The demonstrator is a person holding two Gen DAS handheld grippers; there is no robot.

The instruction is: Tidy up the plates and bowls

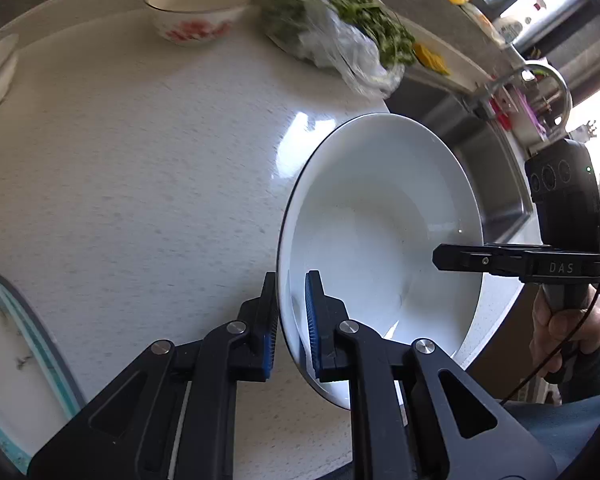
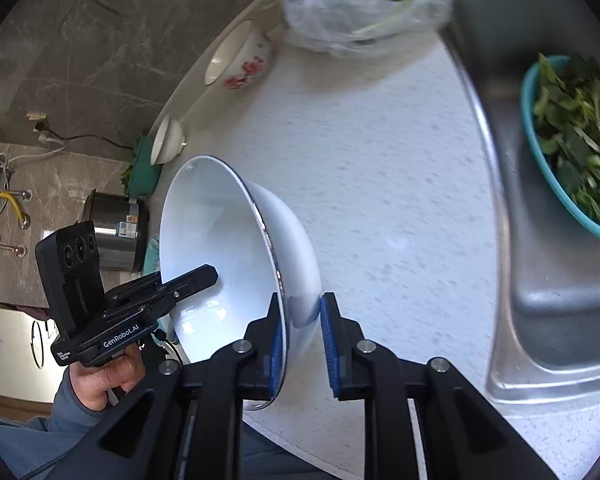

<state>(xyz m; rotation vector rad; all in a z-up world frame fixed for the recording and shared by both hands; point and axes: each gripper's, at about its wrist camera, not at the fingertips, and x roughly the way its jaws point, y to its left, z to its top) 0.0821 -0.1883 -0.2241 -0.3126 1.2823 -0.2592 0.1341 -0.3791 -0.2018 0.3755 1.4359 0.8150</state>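
Note:
A large white bowl (image 1: 380,240) is held above the speckled counter by both grippers, one on each side of its rim. My left gripper (image 1: 291,320) is shut on the rim nearest it. My right gripper (image 2: 302,340) is shut on the opposite rim of the same bowl (image 2: 216,248). The right gripper also shows in the left wrist view (image 1: 444,258), and the left gripper in the right wrist view (image 2: 208,274). A small bowl with red flowers (image 1: 196,10) stands at the counter's back, also in the right wrist view (image 2: 242,58). A plain white bowl (image 2: 168,140) stands further left.
A plastic bag of greens (image 1: 340,36) lies at the counter's back beside the steel sink (image 2: 548,280). A teal basin of greens (image 2: 572,140) sits in the sink. A teal-rimmed plate (image 1: 24,360) lies at the left. A faucet (image 1: 540,84) stands behind the sink.

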